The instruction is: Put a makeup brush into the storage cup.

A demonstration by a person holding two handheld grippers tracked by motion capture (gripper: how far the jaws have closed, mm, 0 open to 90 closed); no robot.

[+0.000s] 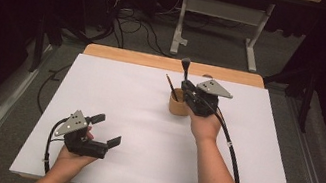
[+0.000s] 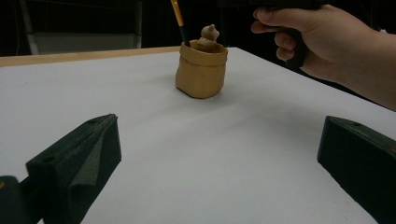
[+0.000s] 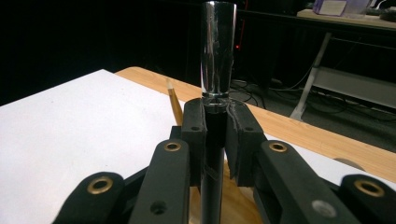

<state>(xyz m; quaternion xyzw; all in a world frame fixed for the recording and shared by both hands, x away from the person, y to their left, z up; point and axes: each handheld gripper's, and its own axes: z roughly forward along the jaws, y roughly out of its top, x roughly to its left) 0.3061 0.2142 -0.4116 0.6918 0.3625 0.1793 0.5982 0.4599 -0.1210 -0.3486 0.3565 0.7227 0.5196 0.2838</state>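
- My right hand-held gripper (image 1: 184,77) is up over the far middle of the desk (image 1: 114,98), my forearm stretching in from the near right edge, wrist straight, jaws pointing away from me.
- Its jaws are almost closed, and the pads clamp the dark handle of a brush (image 3: 217,56), which stands upright with its shiny metal collar rising above them.
- The brush hangs right over a small tan pot (image 1: 178,105) that sits on the white sheet, far from me and a little right of centre.
- A pencil (image 1: 171,87) leans out of the pot toward the left; a small pale lump (image 2: 208,33) pokes over its rim too.
- My left hand-held gripper (image 1: 108,130) rests low at the near left of the desk, my hand wrapped round its body, jaws spread wide with nothing between them, aimed at the pot.
- I can read no brand, label or writing on anything.
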